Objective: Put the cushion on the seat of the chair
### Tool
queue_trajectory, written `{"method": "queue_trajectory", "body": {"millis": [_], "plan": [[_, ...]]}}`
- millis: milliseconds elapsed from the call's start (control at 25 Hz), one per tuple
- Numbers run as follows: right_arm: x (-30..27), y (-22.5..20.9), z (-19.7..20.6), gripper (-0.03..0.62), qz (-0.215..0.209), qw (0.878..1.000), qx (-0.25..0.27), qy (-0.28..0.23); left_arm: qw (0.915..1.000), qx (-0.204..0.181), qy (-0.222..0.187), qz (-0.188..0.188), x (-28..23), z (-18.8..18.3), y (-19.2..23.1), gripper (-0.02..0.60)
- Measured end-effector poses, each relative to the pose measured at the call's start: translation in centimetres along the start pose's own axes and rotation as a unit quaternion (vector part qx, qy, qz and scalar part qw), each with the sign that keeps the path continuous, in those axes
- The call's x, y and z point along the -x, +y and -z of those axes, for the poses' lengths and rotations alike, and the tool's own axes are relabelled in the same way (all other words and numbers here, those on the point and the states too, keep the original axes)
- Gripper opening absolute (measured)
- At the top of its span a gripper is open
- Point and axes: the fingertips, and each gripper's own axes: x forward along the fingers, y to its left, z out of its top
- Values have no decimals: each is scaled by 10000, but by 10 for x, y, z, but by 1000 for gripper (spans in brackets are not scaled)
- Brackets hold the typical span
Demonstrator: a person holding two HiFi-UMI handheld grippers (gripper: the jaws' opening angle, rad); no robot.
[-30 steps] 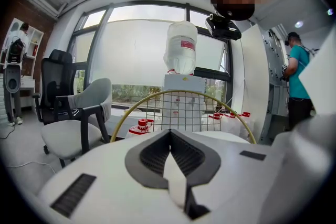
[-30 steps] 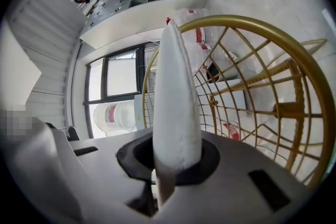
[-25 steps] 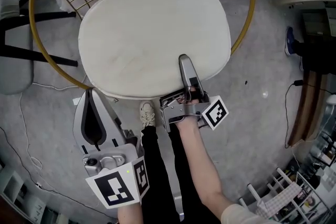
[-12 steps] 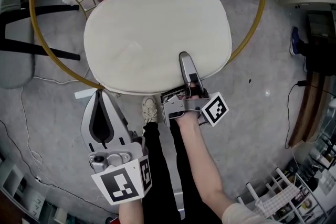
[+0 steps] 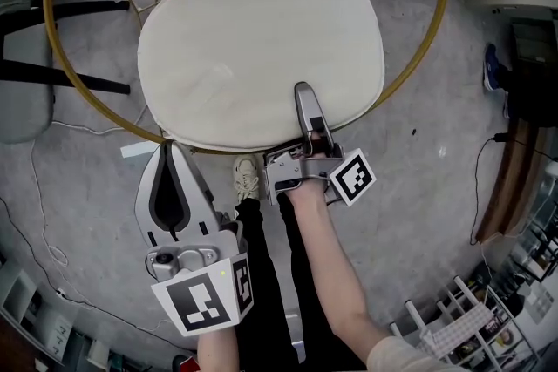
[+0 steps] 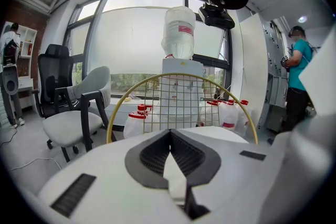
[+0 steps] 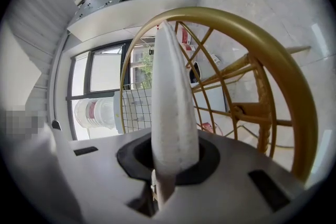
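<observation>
**A:** Grey speckled concrete floor (image 5: 78, 213) all round, a cable trailing across it on the left, and a grey office chair (image 5: 22, 91) at the left edge. Where is the cushion (image 5: 261, 48)?

**B:** It lies flat on the seat of the gold wire chair (image 7: 286, 73), inside the round gold hoop. A second ago its near edge hung over the front of the hoop and hid it. Now a thin line of gold shows along that edge, so the cushion has sunk into the frame.

**A:** And the right gripper (image 5: 305, 96)?

**B:** It is clamped on the cushion's near edge, one jaw on top of the fabric and one under it. Its own view shows the white edge pinched between the black pads. The grip looks the same as before, and the gripper has gone down with the cushion.

**A:** The left gripper (image 5: 166, 154)?

**B:** Its jaws are closed tip to tip with nothing between them. It was lower in the head view a second ago, well short of the chair. Now its tips sit just beside the hoop at the cushion's near left edge. I cannot tell whether they touch it.

**A:** Anything else near the seat?

**B:** The person's shoe (image 5: 245, 179) rests on the floor between the two grippers, just in front of the cushion.
</observation>
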Motion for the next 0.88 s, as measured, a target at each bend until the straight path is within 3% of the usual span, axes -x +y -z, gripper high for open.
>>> {"method": "queue_trajectory", "body": {"millis": [560, 720, 880], "plan": [[-1, -15, 1, 56, 419, 9991, -29, -36, 9999, 83, -25, 68, -6, 5, -6, 12], [5, -18, 0, 138, 442, 9986, -275, -85, 9999, 83, -7, 61, -3, 5, -6, 12], [12, -17, 6, 152, 452, 9986, -258, 3, 9999, 82, 3, 68, -2, 6, -8, 12]]}}
